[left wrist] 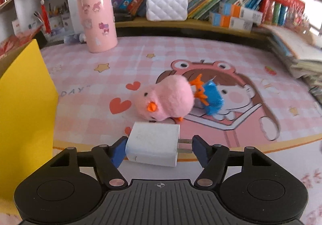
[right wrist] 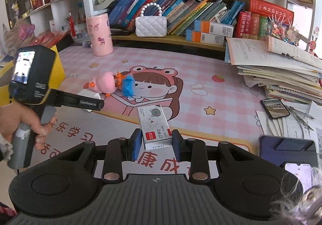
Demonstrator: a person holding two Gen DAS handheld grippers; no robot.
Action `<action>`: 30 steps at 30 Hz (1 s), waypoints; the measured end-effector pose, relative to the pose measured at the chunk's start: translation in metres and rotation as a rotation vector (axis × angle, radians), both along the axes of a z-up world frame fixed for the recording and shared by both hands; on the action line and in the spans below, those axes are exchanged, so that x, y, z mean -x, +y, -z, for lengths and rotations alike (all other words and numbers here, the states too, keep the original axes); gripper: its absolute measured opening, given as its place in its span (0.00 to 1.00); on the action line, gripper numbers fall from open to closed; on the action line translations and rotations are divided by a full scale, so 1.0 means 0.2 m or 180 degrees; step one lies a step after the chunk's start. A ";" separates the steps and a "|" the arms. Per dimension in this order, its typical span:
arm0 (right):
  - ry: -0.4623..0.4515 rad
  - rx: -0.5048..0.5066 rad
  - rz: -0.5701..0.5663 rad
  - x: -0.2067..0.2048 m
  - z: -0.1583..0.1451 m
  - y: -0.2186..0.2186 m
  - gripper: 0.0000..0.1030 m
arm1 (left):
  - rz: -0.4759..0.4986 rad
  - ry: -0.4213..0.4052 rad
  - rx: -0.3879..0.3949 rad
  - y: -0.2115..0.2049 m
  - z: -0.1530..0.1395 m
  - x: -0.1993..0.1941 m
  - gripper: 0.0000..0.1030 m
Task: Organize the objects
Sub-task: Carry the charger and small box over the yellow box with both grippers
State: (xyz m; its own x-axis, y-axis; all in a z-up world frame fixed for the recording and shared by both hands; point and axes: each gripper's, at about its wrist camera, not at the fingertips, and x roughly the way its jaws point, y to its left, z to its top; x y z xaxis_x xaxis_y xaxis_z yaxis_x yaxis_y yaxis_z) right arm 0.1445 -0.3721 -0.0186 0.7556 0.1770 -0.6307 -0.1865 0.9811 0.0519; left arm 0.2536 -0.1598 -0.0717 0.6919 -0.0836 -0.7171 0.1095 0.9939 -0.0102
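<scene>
1. Low in the centre of the left wrist view, the left gripper [left wrist: 159, 149] is bracketing a white charger [left wrist: 153, 146]: one blue finger is touching its body, the other is meeting its prongs; a firm clamp cannot be confirmed.
2. Rigid, smooth plastic is looking light but slippery; the flat sides would suit gripping better than the prongs.
3. Bottom centre of the right wrist view, the right gripper [right wrist: 154, 144] is pinching a staple box [right wrist: 154, 126], its fingers pressing the long sides.
4. Being cardboard, it probably dents under hard squeezing.

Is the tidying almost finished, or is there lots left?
Nothing looks put away yet. The left gripper has its fingers around the white charger, and the right gripper around the staple box. The pink duck toy lies loose on the mat, so much remains.
</scene>
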 end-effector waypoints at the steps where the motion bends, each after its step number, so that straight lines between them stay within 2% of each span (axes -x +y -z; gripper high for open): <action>1: 0.0002 -0.0002 0.0013 0.00 0.00 0.00 0.29 | 0.0020 -0.0023 0.0056 0.00 -0.02 0.03 0.66; 9: 0.0092 -0.0032 -0.0027 -0.03 0.00 0.11 0.29 | 0.0064 -0.0061 0.0561 0.08 -0.19 0.29 0.66; 15: 0.0150 -0.0030 -0.0252 -0.04 0.01 0.28 0.29 | 0.0053 -0.0054 0.0581 0.20 -0.22 0.45 0.66; 24: 0.0184 0.0019 -0.0540 0.00 0.00 0.54 0.29 | -0.0045 -0.0119 0.0578 0.40 -0.25 0.57 0.66; 30: 0.0145 0.0038 -0.0610 0.04 -0.03 0.66 0.29 | -0.0056 -0.0194 0.0600 0.51 -0.27 0.64 0.66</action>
State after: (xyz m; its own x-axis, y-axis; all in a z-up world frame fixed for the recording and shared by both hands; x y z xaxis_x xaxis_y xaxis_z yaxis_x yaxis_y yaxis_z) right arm 0.1358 -0.2404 -0.0129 0.6793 0.3071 -0.6665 -0.3676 0.9285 0.0531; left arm 0.1261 -0.0572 -0.0180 0.7361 -0.2000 -0.6466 0.0982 0.9768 -0.1903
